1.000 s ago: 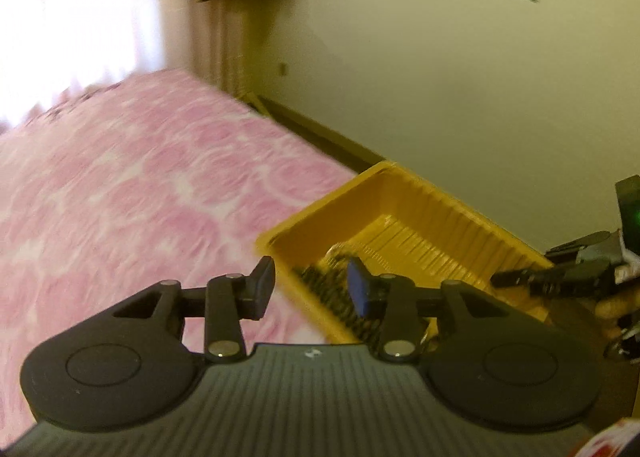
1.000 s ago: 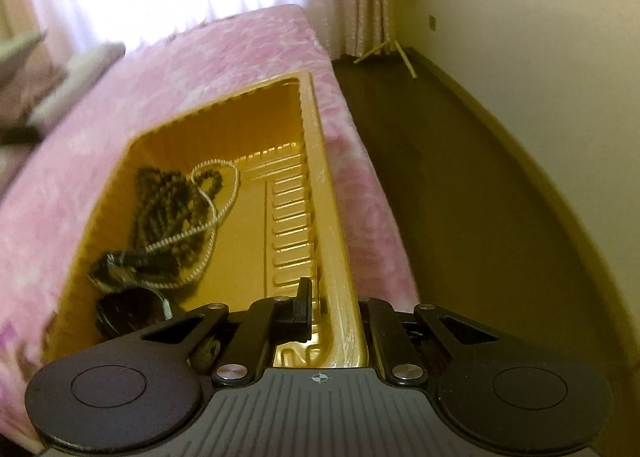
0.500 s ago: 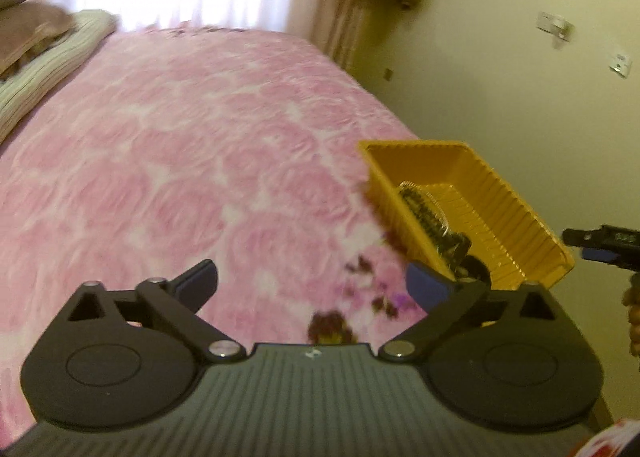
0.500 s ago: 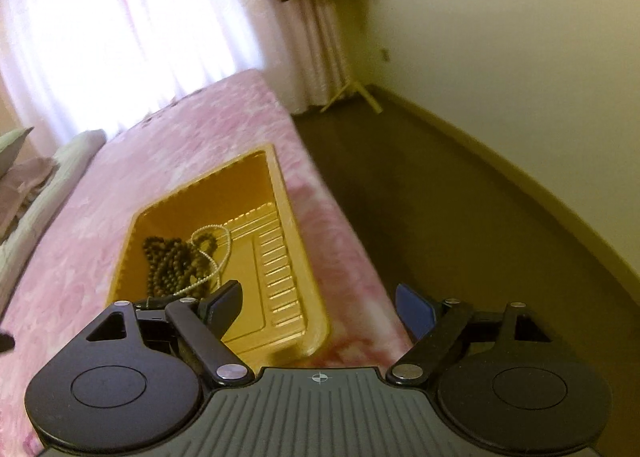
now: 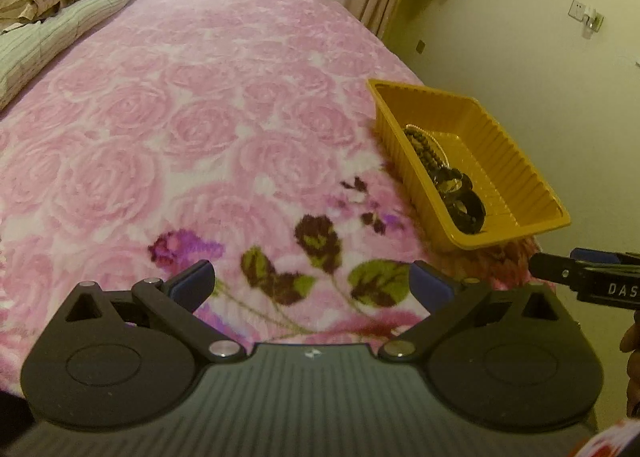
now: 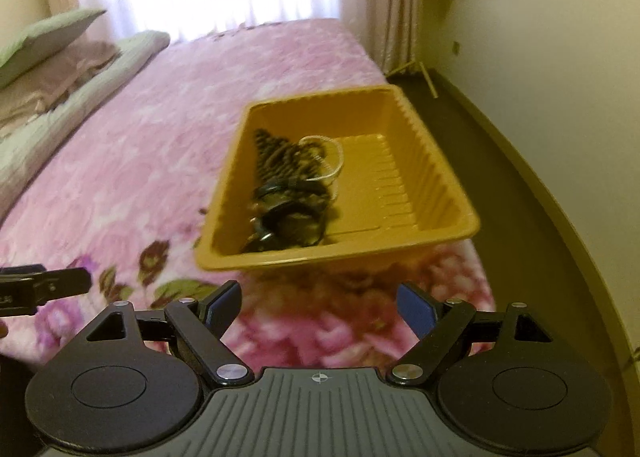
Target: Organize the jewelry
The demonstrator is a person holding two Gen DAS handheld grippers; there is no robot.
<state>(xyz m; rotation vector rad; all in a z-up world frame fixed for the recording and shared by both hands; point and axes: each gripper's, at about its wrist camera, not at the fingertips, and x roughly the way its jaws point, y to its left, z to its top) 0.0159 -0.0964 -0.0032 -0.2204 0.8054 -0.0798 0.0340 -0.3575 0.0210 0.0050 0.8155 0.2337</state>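
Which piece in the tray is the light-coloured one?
The thin pale loop necklace, lying toward the far middle of the yellow tray. The brown bead strand and the black pieces beside it are all dark.

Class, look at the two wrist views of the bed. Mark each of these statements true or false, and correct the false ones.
1. The yellow tray sits on the pink blanket. True.
2. The tray is empty. False: dark beads and a pale bead strand lie inside it.
3. The right gripper is clamped on the tray's rim. False: it is open, short of the tray, holding nothing.
4. The left gripper is open with only blanket between its fingers. True.
5. The jewelry lies toward one side of the tray. True.
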